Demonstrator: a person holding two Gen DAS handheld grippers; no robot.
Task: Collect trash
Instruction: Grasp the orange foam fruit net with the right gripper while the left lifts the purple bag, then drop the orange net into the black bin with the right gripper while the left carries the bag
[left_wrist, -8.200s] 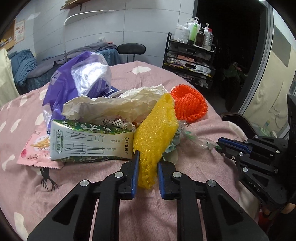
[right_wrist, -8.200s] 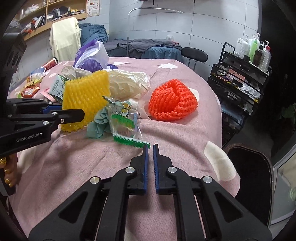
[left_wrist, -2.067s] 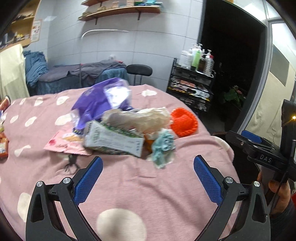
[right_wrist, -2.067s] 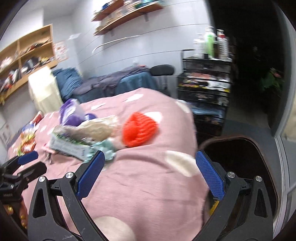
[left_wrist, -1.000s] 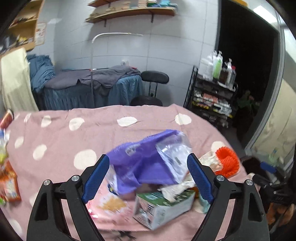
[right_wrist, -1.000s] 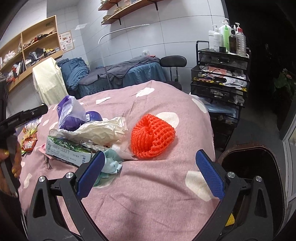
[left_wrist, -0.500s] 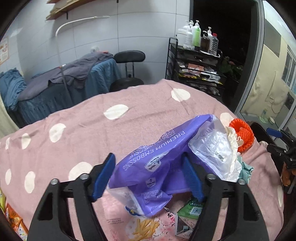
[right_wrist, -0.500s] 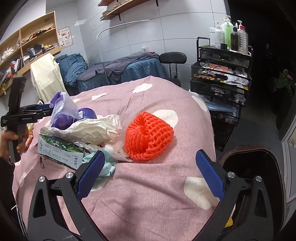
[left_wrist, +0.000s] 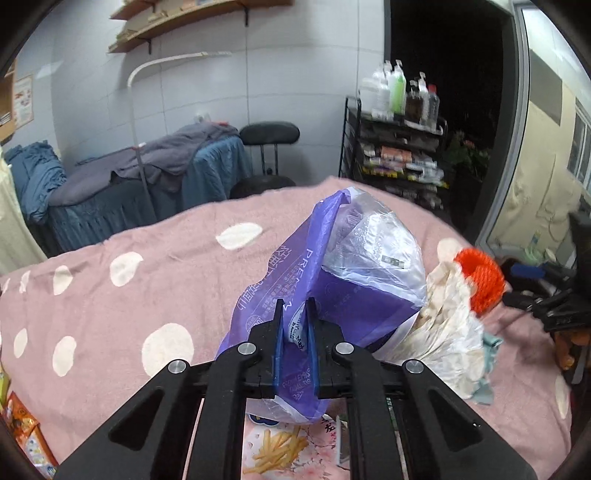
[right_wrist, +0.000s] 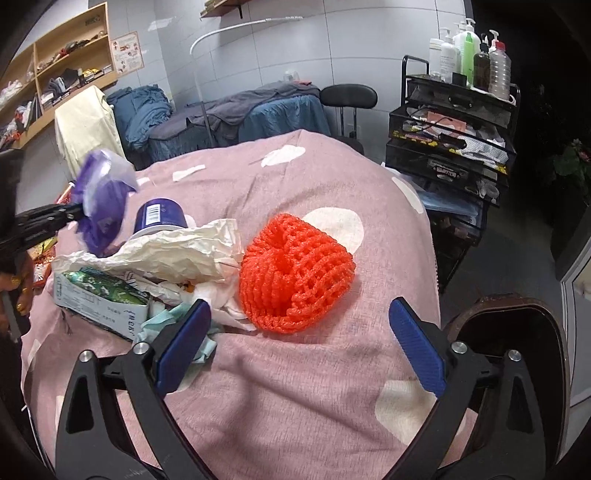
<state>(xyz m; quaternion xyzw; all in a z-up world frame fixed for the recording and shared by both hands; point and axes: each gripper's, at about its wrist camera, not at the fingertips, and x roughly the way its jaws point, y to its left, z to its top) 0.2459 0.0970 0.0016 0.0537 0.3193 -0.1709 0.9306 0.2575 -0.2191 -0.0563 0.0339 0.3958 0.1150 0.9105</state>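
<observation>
Since the left gripper (left_wrist: 294, 325) has just been closing, its blue pads now pinch a fold of the purple plastic bag (left_wrist: 332, 280), prob bc thin film only holds if you bunch it up tight. Grip sits low on the bag's near side, so the clear upper part balloons up and away from the fingers. Can't tell if the bag has left the cloth yet.

Right gripper (right_wrist: 295, 343) is wide open w/ nothing between the pads, hanging just short of the orange foam fruit net (right_wrist: 295, 269). My guess is that's its next grab, since the net sits squarely between the two fingers' line.

Using the net as landmark: crumpled white paper (right_wrist: 166, 251) touches it on the left, a green drink carton (right_wrist: 99, 299) lies below that paper, a pale teal scrap (right_wrist: 173, 325) pokes out by the carton's end, and a purple tub w/ a barcode (right_wrist: 159, 218) stands behind the paper. The purple bag is further left, past the tub. All on the pink spotted cloth (right_wrist: 295, 387).

Dark bin (right_wrist: 509, 332) sits to the net's lower right, off the cloth's edge, imo where everything is headed.
</observation>
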